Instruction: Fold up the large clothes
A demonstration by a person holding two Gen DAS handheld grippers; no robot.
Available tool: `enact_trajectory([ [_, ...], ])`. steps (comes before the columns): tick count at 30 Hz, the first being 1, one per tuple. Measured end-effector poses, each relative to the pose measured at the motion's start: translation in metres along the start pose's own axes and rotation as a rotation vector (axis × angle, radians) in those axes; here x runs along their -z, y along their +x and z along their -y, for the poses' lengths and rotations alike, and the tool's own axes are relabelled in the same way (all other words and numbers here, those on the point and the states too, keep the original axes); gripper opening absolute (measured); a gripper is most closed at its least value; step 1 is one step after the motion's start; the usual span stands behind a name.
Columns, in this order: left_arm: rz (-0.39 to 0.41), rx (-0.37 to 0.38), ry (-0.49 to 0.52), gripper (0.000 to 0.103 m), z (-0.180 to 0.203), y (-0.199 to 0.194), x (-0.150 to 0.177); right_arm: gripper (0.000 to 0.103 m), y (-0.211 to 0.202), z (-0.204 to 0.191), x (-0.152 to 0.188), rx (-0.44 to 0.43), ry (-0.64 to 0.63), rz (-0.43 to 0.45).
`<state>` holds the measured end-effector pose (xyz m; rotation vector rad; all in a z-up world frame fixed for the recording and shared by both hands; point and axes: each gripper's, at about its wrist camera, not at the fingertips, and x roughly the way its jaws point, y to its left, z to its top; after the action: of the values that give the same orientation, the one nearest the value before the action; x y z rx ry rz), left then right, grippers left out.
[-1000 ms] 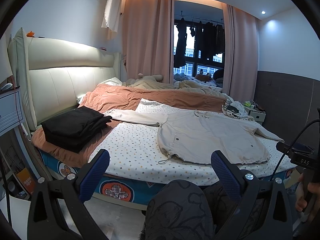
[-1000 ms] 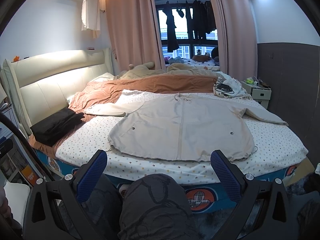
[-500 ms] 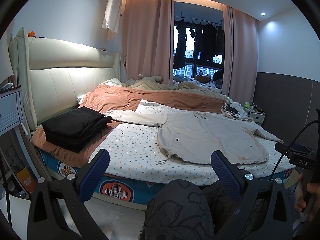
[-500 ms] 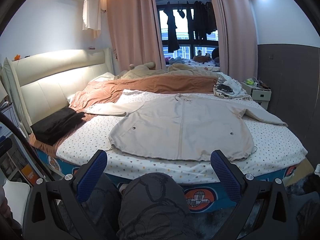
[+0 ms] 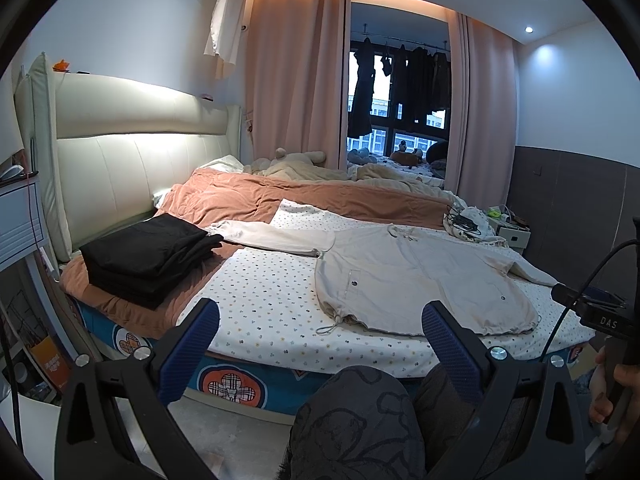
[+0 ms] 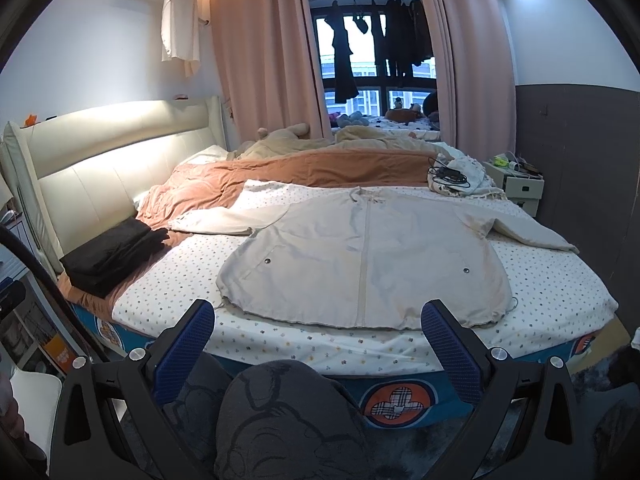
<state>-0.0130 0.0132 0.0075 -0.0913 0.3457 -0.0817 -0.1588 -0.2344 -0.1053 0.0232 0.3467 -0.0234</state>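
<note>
large beige zip-front jacket (image 6: 360, 264) lies flat, front up, sleeves spread, on the white dotted bedsheet (image 6: 180, 280), w/ a folded black clothes stack (image 5: 148, 256) to its left on the rust-orange blanket (image 5: 280, 200), while left gripper (image 5: 320, 348) & right gripper (image 6: 320, 344) hang short of the bed edge, both w/ blue-padded fingers wide apart, holding nothing.

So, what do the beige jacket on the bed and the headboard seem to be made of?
The beige jacket looks like a thin matte woven fabric, perhaps cotton or a blend: it lies flat with soft creases, metal-looking snaps and a drawstring hem. The headboard looks like cream leather or faux leather: smooth padded panels with stitched seams and a soft sheen under the light.
</note>
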Motion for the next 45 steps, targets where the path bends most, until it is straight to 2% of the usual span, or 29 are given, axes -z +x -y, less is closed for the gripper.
enact_trajectory([
  [9, -0.028, -0.008, -0.017, 0.103, -0.005, 0.036, -0.015, 0.103, 0.035, 0.002, -0.016, -0.002, 0.0, -0.031],
  [21, -0.055, -0.041, -0.033, 0.103, -0.012, 0.101, -0.038, 0.103, 0.099, 0.007, -0.061, -0.018, 0.008, -0.052],
  [26, -0.065, -0.047, -0.036, 0.103, -0.018, 0.137, -0.055, 0.103, 0.138, 0.004, -0.088, -0.019, -0.017, -0.055],
  [33, -0.123, -0.054, -0.001, 0.103, -0.03, 0.196, -0.072, 0.103, 0.202, -0.011, -0.124, -0.001, -0.019, -0.048],
  [45, -0.188, -0.079, -0.02, 0.103, -0.063, 0.292, -0.101, 0.103, 0.318, -0.014, -0.163, -0.102, 0.131, -0.098],
])
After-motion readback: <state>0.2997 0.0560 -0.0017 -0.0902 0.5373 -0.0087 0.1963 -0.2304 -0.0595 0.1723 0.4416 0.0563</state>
